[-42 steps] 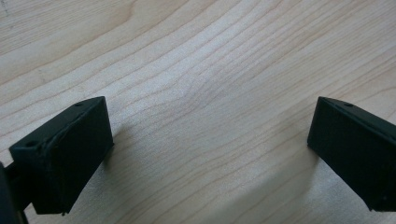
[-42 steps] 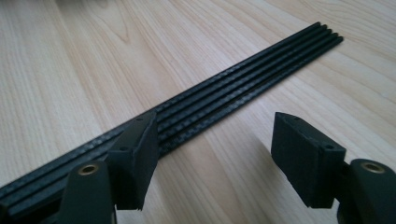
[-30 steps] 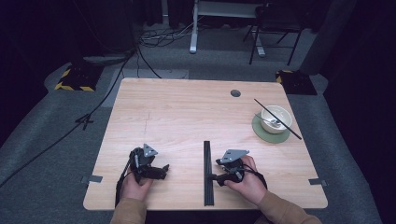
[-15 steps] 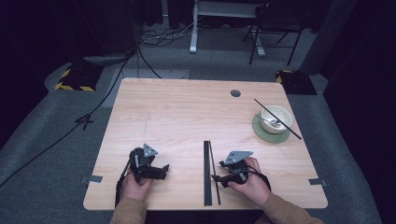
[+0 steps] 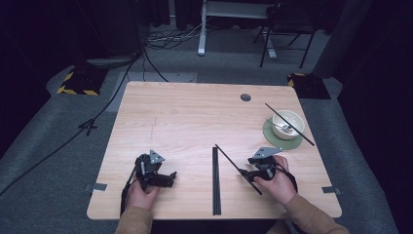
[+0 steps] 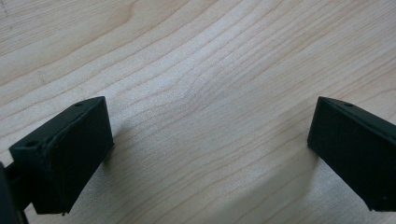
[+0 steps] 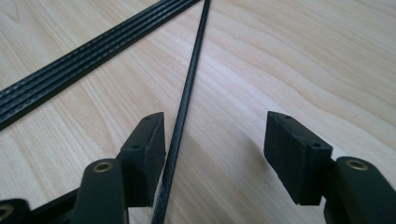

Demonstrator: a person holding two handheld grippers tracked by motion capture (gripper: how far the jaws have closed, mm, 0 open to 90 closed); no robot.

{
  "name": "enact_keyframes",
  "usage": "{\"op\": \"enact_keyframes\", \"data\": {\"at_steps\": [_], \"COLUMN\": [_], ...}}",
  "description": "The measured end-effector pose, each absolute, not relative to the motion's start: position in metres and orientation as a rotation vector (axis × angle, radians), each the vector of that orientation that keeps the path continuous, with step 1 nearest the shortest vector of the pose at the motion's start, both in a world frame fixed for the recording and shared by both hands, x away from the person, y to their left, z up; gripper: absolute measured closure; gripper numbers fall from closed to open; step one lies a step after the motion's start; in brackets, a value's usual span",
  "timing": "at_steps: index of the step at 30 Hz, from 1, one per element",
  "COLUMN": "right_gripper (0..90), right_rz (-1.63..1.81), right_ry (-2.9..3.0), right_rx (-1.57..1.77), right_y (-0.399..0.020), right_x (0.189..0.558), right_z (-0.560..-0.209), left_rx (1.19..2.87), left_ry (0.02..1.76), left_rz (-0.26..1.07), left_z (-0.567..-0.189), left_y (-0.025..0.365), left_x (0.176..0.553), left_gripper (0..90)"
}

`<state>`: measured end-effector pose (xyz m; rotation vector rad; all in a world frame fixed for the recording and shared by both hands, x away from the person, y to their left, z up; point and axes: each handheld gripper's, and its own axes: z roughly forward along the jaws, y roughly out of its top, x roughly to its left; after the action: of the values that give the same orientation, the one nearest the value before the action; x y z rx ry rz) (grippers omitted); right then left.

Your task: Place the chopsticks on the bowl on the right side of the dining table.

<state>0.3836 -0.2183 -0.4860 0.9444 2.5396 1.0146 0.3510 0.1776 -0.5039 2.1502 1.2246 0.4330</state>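
— Where on the pale wooden table?

— Thin black rod at about five o'clock in the high view. Lying flat and slanted, far tip toward eleven, near tip toward five. Just beside the flat ribbed black strip at six o'clock, which may be several such rods laid side by side. Hard to tell whether the far tip touches that strip.

— Jaws of the right gripper?

— Fairly wide, just been closing a little. Rod running between them, close against the left pad in the right gripper view, well clear of the other. Not pinched yet.

— And the left gripper?

— At seven o'clock, jaws spread wide over bare wood, nothing between.

— Handling?

— Probably very light, stiff along its length, a little springy. Smooth and round, so likely to roll or twist out of a loose pinch. Lying flat on wood, hard to get pads under.

— Where to grip?

— Near the five o'clock end, where the pads already straddle it, squarely across the shaft. Firm squeeze, no bending. Careful with the long free end swinging toward the white ceramic bowl on its green round mat at two o'clock, second black rod already across it.
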Motion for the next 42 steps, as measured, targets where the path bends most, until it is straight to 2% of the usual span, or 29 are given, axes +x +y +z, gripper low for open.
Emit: {"op": "enact_keyframes", "data": {"at_steps": [2, 4, 8, 19, 29, 42], "right_gripper": [42.7, 54.5, 67.4, 84.5, 86.2, 86.2], "right_rz": [1.039, 1.041, 1.017, 0.936, 0.972, 1.065], "right_ry": [2.546, 2.582, 2.634, 2.643, 2.611, 2.555], "right_rx": [0.937, 0.894, 0.846, 0.913, 0.976, 0.912], "right_y": [-0.216, -0.212, -0.206, -0.206, -0.22, -0.24], "right_x": [0.382, 0.38, 0.378, 0.391, 0.397, 0.395], "right_z": [-0.483, -0.482, -0.484, -0.484, -0.474, -0.427], "left_rx": [2.15, 2.15, 2.15, 2.15, 2.15, 2.151], "left_ry": [1.225, 1.225, 1.224, 1.225, 1.228, 1.229], "left_rz": [0.433, 0.433, 0.433, 0.433, 0.432, 0.435], "left_z": [-0.504, -0.504, -0.504, -0.504, -0.504, -0.504], "left_y": [0.178, 0.178, 0.178, 0.178, 0.177, 0.178], "left_x": [0.351, 0.351, 0.351, 0.351, 0.35, 0.35], "left_gripper": [0.3, 0.3, 0.3, 0.3, 0.3, 0.3]}}
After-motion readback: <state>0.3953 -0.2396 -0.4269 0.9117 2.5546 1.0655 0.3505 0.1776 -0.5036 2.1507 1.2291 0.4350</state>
